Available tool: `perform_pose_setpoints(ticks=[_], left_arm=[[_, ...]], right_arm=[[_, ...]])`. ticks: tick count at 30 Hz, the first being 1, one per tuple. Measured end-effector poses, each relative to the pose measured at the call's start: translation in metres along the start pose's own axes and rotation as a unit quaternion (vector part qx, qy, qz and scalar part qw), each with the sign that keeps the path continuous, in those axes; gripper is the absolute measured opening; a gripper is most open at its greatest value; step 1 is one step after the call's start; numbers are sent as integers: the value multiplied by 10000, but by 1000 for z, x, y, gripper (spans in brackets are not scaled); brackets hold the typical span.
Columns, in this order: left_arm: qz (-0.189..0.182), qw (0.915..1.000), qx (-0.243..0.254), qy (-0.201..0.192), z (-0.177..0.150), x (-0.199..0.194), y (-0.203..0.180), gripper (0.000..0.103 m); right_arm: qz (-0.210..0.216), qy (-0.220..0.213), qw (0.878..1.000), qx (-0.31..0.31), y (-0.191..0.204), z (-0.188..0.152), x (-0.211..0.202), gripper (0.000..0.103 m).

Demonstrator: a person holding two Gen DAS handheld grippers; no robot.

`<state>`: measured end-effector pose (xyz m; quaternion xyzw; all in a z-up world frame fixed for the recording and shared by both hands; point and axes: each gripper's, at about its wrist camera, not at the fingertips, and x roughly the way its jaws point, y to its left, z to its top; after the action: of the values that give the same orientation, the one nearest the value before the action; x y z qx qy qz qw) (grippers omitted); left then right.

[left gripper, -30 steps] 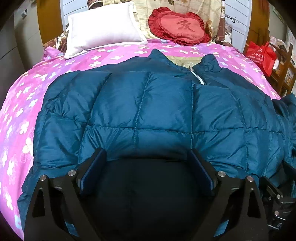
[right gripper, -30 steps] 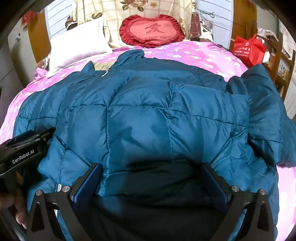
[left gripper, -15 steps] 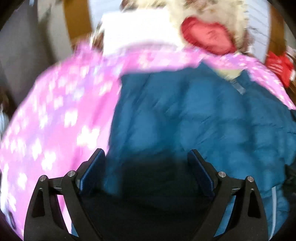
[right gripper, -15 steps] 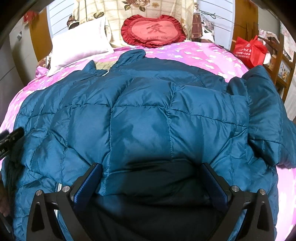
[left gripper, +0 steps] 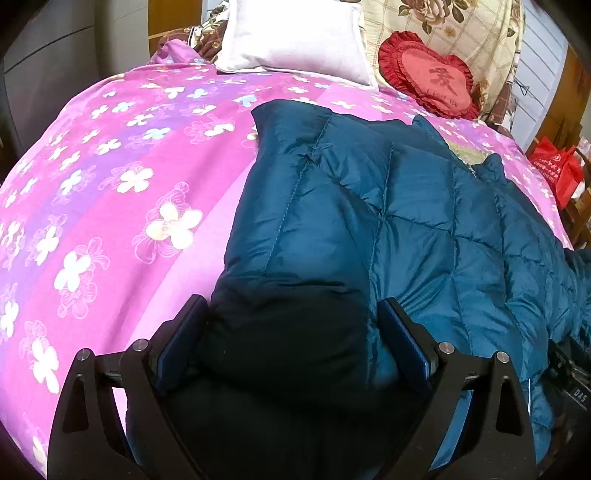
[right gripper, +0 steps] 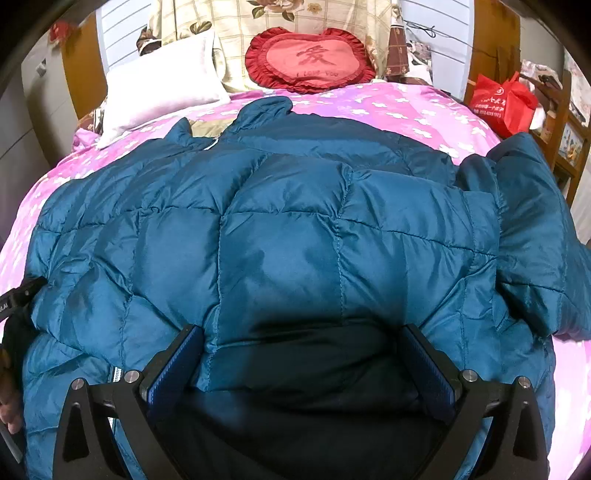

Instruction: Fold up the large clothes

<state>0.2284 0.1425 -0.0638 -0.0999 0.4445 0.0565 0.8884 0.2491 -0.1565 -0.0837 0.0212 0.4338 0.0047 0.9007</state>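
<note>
A teal quilted jacket point(right gripper: 288, 236) lies spread across a bed point(left gripper: 110, 192) covered in a pink floral sheet, its collar point(right gripper: 266, 107) pointing toward the headboard. The left gripper point(left gripper: 291, 339) sits low at the jacket's left edge, jaws spread wide with a dark fold of the padded fabric bulging up between them; the blue pads point(left gripper: 181, 343) stand beside the cloth, not pressed into it. From this side the jacket's edge runs in a straight line up the bed, bare sheet to its left. The right gripper point(right gripper: 301, 363) rests at the hem nearer the middle of the garment, jaws likewise parted and straddling a shadowed hump of the jacket without pinching it. On the right, a sleeve point(right gripper: 532, 229) is doubled over onto the body near the bed's edge. A strip of zipper point(right gripper: 116, 374) shows at the lower left hem in the right wrist view, where part of the other gripper's black body and the person's hand point(right gripper: 9, 387) appear at the frame's edge. At the head of the bed lean a white pillow point(left gripper: 295, 40), a red heart-shaped cushion point(right gripper: 314, 59) with a stitched character, and a cream floral pillow point(right gripper: 280, 18) behind them. A red bag point(right gripper: 502, 103) sits on wooden furniture to the right of the bed.
</note>
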Motion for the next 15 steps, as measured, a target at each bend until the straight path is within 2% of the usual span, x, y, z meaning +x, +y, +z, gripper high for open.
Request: perform_pose_setpoints(ticks=[11, 13, 15], left_arm=[[16, 9999, -158, -28, -10, -10, 2, 94], [96, 9998, -133, -80, -13, -19, 3, 94], [106, 9996, -151, -219, -20, -29, 5, 94]], right_arm=[[126, -131, 9998, -35, -5, 5, -3, 103], [155, -325, 9993, 92, -14, 6, -18, 103], [-28, -770, 9963, 374, -39, 11, -47, 103]])
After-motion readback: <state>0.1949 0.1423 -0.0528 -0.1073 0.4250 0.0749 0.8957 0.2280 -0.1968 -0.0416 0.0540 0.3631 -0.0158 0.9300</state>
